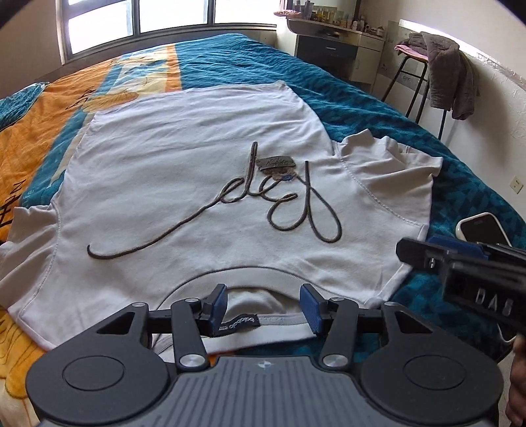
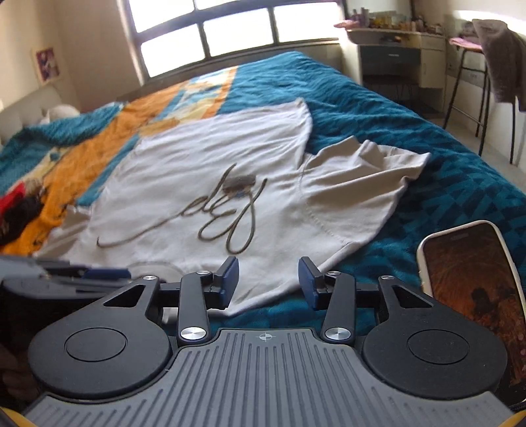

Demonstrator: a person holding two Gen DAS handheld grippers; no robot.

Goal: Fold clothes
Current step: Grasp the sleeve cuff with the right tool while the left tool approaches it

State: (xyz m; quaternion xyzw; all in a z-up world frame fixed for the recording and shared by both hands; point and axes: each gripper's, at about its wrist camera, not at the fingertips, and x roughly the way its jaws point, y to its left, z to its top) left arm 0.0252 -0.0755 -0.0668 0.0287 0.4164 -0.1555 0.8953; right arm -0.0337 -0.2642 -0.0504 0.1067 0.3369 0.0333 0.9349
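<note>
Left wrist view: a bed (image 1: 345,85) with a teal and orange blanket fills the room up to a window (image 1: 164,19). A dresser (image 1: 328,52) and a stool (image 1: 424,75) draped with grey clothing stand by the right wall. A white T-shirt (image 1: 184,184) lies front up and spread flat on the bed, collar nearest the camera, dark looping script across the chest, its right-hand sleeve rumpled. The left claw (image 1: 263,308) is open, pads apart over the collar, gripping nothing. A phone (image 1: 483,228) lies on the blanket at right.

Right wrist view: same bed (image 2: 378,111), window (image 2: 236,29) behind. The T-shirt (image 2: 203,170) lies ahead, one sleeve creased. The right claw (image 2: 268,284) is open above the shirt's near edge, empty. The phone (image 2: 473,282) lies just right of it.
</note>
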